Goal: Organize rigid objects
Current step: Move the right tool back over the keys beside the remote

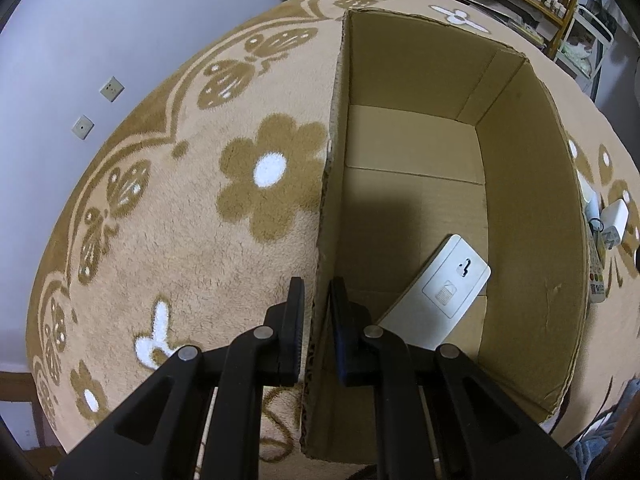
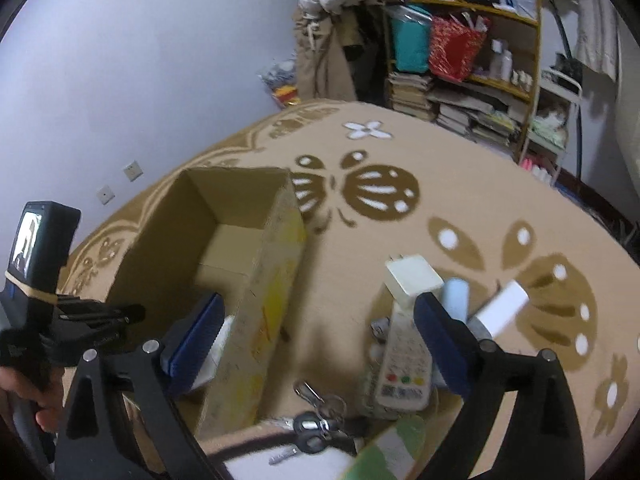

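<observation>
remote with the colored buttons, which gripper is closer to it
Right. The right gripper is open just above the remote, one finger beside it. The left gripper is across the cardboard box, straddling its far wall.

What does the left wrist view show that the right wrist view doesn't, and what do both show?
Only the left wrist view shows the left gripper with its jaws astride the cardboard box wall, and the flat white device inside. Only the right wrist view shows the open right gripper, the keys and the cluttered shelf. Both show the box, the patterned rug, the remote control and the white charger.
</observation>
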{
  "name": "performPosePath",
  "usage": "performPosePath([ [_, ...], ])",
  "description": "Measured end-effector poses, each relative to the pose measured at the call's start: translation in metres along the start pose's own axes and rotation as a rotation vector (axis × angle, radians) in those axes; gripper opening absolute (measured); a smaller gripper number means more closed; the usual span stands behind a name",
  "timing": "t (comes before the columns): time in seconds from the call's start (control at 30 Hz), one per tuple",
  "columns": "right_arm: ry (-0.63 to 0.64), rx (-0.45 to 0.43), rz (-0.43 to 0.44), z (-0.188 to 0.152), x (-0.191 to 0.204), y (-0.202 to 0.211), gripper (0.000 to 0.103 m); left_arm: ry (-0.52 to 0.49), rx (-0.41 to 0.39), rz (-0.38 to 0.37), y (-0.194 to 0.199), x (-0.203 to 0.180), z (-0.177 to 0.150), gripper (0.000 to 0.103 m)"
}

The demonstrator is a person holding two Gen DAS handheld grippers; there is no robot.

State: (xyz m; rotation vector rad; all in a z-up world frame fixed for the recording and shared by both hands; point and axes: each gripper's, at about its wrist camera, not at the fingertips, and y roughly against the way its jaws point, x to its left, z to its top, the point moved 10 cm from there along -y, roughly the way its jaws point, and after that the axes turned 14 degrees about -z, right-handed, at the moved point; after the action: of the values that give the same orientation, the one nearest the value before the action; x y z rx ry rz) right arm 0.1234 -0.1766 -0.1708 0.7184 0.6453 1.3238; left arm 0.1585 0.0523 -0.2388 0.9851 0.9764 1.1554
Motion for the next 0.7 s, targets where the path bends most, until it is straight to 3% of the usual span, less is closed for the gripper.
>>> performPosePath([
  [0.47, -0.038, 0.205, -0.036, -0.081, -0.022, -0.02, 0.1, -0.002, 0.004, -0.002, 0.0, 0.0, -0.001, 0.012],
  [0.7, -0.037, 0.253, -0.035, -0.094, -0.021, -0.027, 0.1, -0.007, 0.004, 0.004, 0.0, 0.0, -0.001, 0.013],
])
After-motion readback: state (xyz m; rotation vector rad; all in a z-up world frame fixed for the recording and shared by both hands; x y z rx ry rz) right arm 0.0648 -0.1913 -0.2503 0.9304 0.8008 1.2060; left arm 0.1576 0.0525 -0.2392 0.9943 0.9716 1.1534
